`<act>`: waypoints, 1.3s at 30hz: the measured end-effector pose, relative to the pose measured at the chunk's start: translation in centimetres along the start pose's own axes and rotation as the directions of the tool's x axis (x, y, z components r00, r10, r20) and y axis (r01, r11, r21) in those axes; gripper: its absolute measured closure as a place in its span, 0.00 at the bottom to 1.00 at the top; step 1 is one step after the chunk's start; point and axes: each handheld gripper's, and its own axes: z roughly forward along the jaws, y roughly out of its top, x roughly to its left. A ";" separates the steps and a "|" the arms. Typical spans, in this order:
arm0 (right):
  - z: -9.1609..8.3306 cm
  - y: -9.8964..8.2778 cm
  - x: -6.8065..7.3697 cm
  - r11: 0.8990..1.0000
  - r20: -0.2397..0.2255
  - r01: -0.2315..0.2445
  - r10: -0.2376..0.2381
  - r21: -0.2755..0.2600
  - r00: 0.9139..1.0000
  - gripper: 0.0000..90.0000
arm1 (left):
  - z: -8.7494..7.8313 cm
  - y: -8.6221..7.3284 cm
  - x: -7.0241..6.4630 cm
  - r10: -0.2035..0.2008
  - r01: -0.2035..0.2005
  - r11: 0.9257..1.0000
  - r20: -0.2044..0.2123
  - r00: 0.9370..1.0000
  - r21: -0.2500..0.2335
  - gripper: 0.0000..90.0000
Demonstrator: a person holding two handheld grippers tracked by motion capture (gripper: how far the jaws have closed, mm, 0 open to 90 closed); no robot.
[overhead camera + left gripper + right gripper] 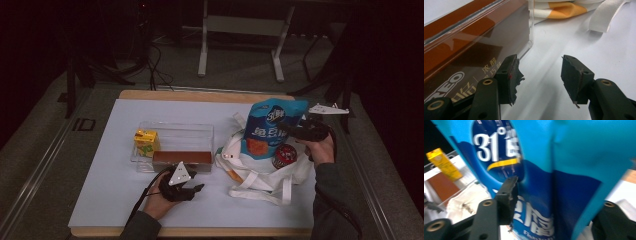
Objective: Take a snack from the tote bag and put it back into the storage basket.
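A yellow carton (pixel 145 141) and a long brown box (pixel 182 159) lie in a clear, hard-walled plastic tray (pixel 175 131). The tray's corner sits just left of the left gripper (pixel 540 75), whose jaws stand apart over bare white tabletop (pixel 554 50), holding nothing. Ahead of those jaws lies a soft white cloth bag (pixel 260 172) with flat straps, a round red tin (pixel 284 156) in it. The glossy blue snack bag (pixel 544 182) stands upright between the right gripper's (pixel 295 132) jaws, which are clamped on its edge.
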 end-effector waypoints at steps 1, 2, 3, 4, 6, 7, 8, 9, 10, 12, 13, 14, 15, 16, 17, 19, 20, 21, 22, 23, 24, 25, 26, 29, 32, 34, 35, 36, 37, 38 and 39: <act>0.0 0.0 0.0 1.000 0.000 0.000 0.000 0.000 1.000 0.54 | 0.0 0.0 0.0 0.000 0.000 1.000 0.000 1.000 0.000 0.53; 0.2 0.0 0.3 1.000 -0.028 0.006 -0.006 0.000 1.000 0.59 | 0.0 0.0 0.0 -0.001 0.001 1.000 0.000 1.000 0.001 0.53; 0.2 0.0 0.4 1.000 -0.034 0.008 -0.008 -0.003 0.999 0.59 | 0.0 0.0 0.0 -0.001 0.001 1.000 0.000 1.000 0.001 0.53; 0.2 0.0 0.4 1.000 -0.034 0.008 -0.008 -0.003 0.999 0.59 | 0.0 0.0 0.0 -0.001 0.001 1.000 -0.001 1.000 0.001 0.53; 0.5 -0.3 0.4 1.000 -0.051 -0.005 0.004 -0.009 0.999 0.65 | 0.0 0.0 0.0 0.001 -0.001 1.000 -0.001 1.000 0.003 0.53; 0.5 -0.3 0.4 1.000 -0.051 -0.005 0.004 -0.009 0.999 0.65 | 0.0 0.0 0.0 0.001 -0.001 1.000 -0.001 1.000 0.003 0.53; 0.5 -0.4 0.4 1.000 -0.057 -0.009 0.008 -0.011 0.998 0.65 | 0.0 0.0 0.0 0.001 -0.001 1.000 -0.001 1.000 0.003 0.53; 0.4 -0.5 0.4 1.000 -0.062 -0.006 0.005 -0.011 0.998 0.73 | 0.0 0.0 0.0 0.001 -0.001 1.000 0.000 1.000 0.003 0.53; 0.4 -0.5 0.4 1.000 -0.062 -0.006 0.005 -0.011 0.998 0.73 | 0.0 0.0 0.0 0.001 -0.001 1.000 0.000 1.000 0.004 0.53; 0.4 -0.5 0.3 1.000 -0.067 -0.004 0.003 -0.007 0.998 0.80 | 0.0 0.0 0.0 0.001 -0.001 1.000 0.001 1.000 0.005 0.53; 0.3 -0.5 0.3 1.000 -0.074 -0.011 0.011 -0.007 0.997 0.85 | 0.0 0.0 0.0 0.001 -0.001 1.000 0.001 1.000 0.004 0.53; 0.4 -0.5 0.3 1.000 -0.077 -0.010 0.010 -0.008 0.997 0.88 | 0.0 0.0 0.0 0.002 -0.002 1.000 0.001 1.000 0.005 0.53; 0.4 -0.5 0.3 1.000 -0.077 -0.010 0.010 -0.008 0.997 0.88 | 0.0 0.0 0.0 0.002 -0.002 1.000 0.001 1.000 0.005 0.53; 0.4 -0.6 0.3 1.000 -0.078 -0.011 0.011 -0.010 0.997 0.90 | 0.0 0.0 0.0 0.001 -0.001 1.000 0.001 1.000 0.004 0.53; 0.4 -0.6 0.3 1.000 -0.084 -0.013 0.012 -0.018 0.996 0.93 | 0.0 0.0 0.0 0.001 -0.001 1.000 0.001 1.000 0.004 0.53; 0.4 -0.6 0.3 1.000 -0.092 -0.016 0.014 -0.023 0.996 0.94 | 0.0 0.0 0.0 0.001 -0.001 1.000 0.001 1.000 0.004 0.53; 0.5 -0.6 0.3 0.999 -0.099 -0.024 0.021 -0.030 0.995 0.95 | 0.0 0.0 0.0 0.002 -0.002 1.000 0.002 1.000 0.005 0.53; 0.5 -0.5 0.3 0.999 -0.101 -0.026 0.023 -0.028 0.995 0.95 | 0.0 0.0 0.0 0.001 -0.001 1.000 0.002 1.000 0.004 0.53; 0.5 -0.5 0.3 0.999 -0.101 -0.026 0.023 -0.028 0.995 0.95 | 0.0 0.0 0.0 0.001 -0.001 1.000 0.002 1.000 0.004 0.53; 0.6 -0.3 0.4 0.999 -0.105 -0.023 0.019 -0.030 0.994 0.96 | 0.0 0.0 0.0 0.001 -0.001 1.000 0.002 1.000 0.004 0.53; 0.6 -0.3 0.4 0.999 -0.105 -0.023 0.019 -0.030 0.994 0.96 | 0.0 0.0 0.0 0.001 -0.001 1.000 0.002 1.000 0.003 0.53; 0.6 -0.2 0.4 0.999 -0.108 -0.020 0.016 -0.033 0.994 0.96 | 0.0 0.0 0.0 0.001 -0.001 1.000 0.002 1.000 0.003 0.53; 0.6 -0.2 0.4 0.999 -0.108 -0.020 0.016 -0.033 0.994 0.96 | 0.0 0.0 0.0 0.001 -0.001 1.000 0.002 1.000 0.003 0.53; 0.6 0.0 0.6 0.998 -0.118 -0.037 0.031 -0.051 0.993 0.95 | 0.0 0.0 0.1 -0.001 0.001 1.000 0.005 1.000 0.003 0.53; 0.6 0.1 0.6 0.997 -0.121 -0.043 0.035 -0.061 0.992 0.96 | 0.0 0.0 0.1 -0.002 0.002 1.000 0.006 1.000 0.002 0.53; 0.6 0.1 0.6 0.996 -0.128 -0.059 0.050 -0.066 0.991 0.96 | 0.0 0.0 0.1 0.000 0.000 1.000 0.005 1.000 0.004 0.53; 0.6 0.1 0.6 0.996 -0.129 -0.065 0.055 -0.069 0.990 0.96 | 0.0 0.0 0.0 0.000 0.000 1.000 0.004 1.000 0.005 0.53; 0.5 0.1 0.6 0.995 -0.130 -0.068 0.058 -0.071 0.990 0.97 | 0.0 0.0 0.0 0.000 -0.001 1.000 0.004 1.000 0.005 0.53; 0.5 0.2 0.6 0.995 -0.129 -0.069 0.059 -0.070 0.990 0.97 | 0.0 0.0 0.0 0.001 -0.001 1.000 0.004 1.000 0.006 0.53; 0.5 0.3 0.6 0.995 -0.132 -0.069 0.059 -0.070 0.989 0.97 | 0.0 0.0 0.0 0.001 -0.001 1.000 0.004 1.000 0.006 0.53; 0.4 0.4 0.7 0.995 -0.135 -0.067 0.057 -0.071 0.989 0.97 | 0.0 0.0 0.0 0.001 -0.001 1.000 0.004 1.000 0.006 0.53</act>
